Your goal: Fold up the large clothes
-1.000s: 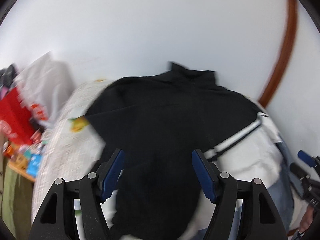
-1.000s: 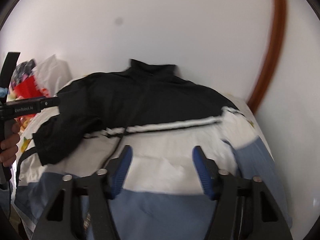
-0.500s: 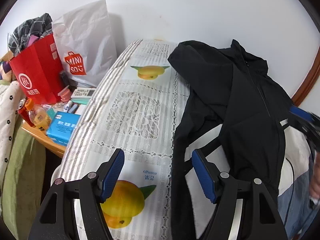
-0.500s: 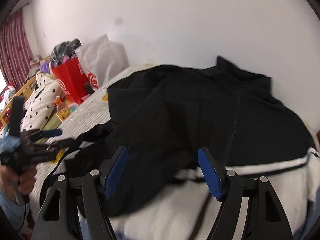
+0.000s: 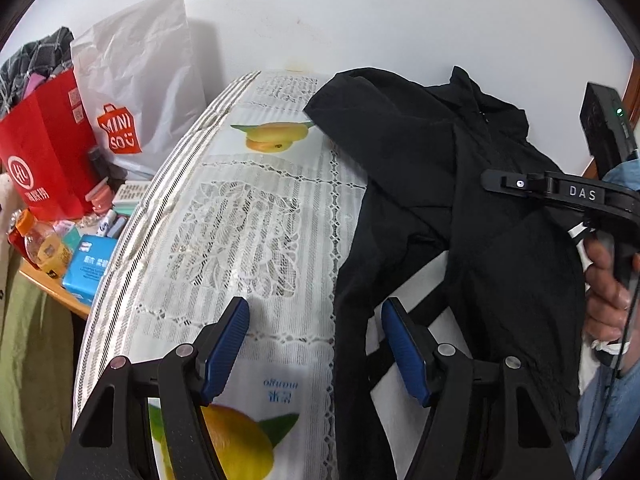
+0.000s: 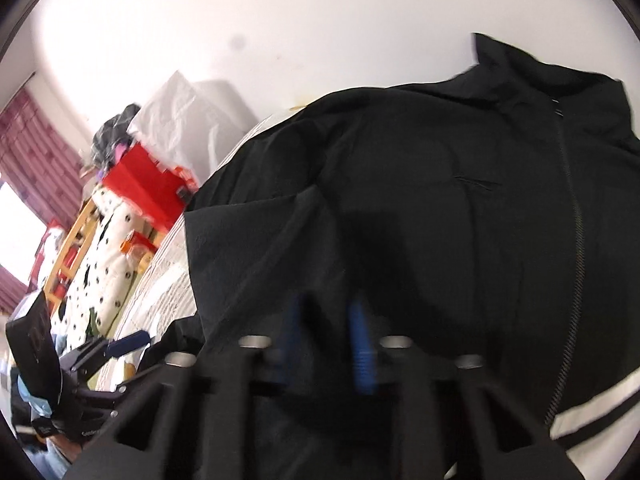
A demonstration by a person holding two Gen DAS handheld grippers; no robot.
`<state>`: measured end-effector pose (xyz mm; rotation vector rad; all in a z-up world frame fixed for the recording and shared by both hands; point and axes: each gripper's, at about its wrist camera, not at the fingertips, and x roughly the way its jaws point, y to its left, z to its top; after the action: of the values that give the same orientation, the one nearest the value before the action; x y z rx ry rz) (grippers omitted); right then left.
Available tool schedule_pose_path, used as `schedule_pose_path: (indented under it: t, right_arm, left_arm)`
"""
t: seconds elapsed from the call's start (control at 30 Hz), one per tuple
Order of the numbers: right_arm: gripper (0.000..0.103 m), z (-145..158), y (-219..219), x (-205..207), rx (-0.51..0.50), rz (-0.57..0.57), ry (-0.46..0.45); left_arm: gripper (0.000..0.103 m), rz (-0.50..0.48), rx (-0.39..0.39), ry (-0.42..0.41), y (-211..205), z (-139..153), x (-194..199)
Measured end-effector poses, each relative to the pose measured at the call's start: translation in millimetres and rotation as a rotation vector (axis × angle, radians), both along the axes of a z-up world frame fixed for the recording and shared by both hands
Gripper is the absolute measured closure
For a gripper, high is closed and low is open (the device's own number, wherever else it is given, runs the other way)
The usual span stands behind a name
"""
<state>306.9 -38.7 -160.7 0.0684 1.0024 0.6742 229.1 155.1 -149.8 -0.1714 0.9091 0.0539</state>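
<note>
A black zip-up jacket (image 5: 460, 184) with white stripes lies crumpled on the fruit-print lace tablecloth (image 5: 240, 216). One sleeve (image 5: 352, 360) hangs down the near side. My left gripper (image 5: 316, 312) hovers low over the cloth with its jaws closing. The sleeve edge lies between its pads, which do not press on it. My right gripper (image 6: 328, 320) is down on the jacket's (image 6: 440, 200) chest, blurred, its blue pads (image 6: 360, 352) drawn close with black cloth between them. The left wrist view shows it at the right (image 5: 486, 180), in a person's hand (image 5: 604, 280).
Left of the table stand a red paper bag (image 5: 44, 152) and a white Miniso bag (image 5: 136, 100). Below them on a wooden shelf are a bottle (image 5: 40, 240), a blue tissue pack (image 5: 88, 268) and small items. A spotted white cloth (image 6: 104, 248) lies beyond the table's left edge.
My right gripper swung left and down onto the jacket's black chest and its jaws came together. My left gripper turned from the jacket to the table's left side, then sank slightly.
</note>
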Motion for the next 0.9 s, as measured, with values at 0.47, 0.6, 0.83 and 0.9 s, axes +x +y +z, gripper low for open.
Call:
schedule_pose_path:
  t: [0.47,0.6,0.83,0.9]
  right_arm:
    - [0.101,58.0,-106.4,-16.0,-0.002,-0.270,-0.206]
    - [0.101,41.7,-134.0,-8.0,-0.074,-0.384,-0.155]
    - [0.090,23.1,-152.6,-8.9,-0.164,-0.441,-0.104]
    - [0.070,31.7,-150.1,-16.7,-0.158,-0.426,-0.116]
  left_arm:
    - [0.038,0.015,0.055,-0.002,-5.6,-0.3,-1.5]
    - [0.038,0.023,0.046,0.004,-4.4,0.5,-1.6]
    - [0.037,0.042,0.033,0.015,0.0,5.4,-5.4]
    - [0.037,0.043,0.032,0.011,1.1,8.3,-7.4]
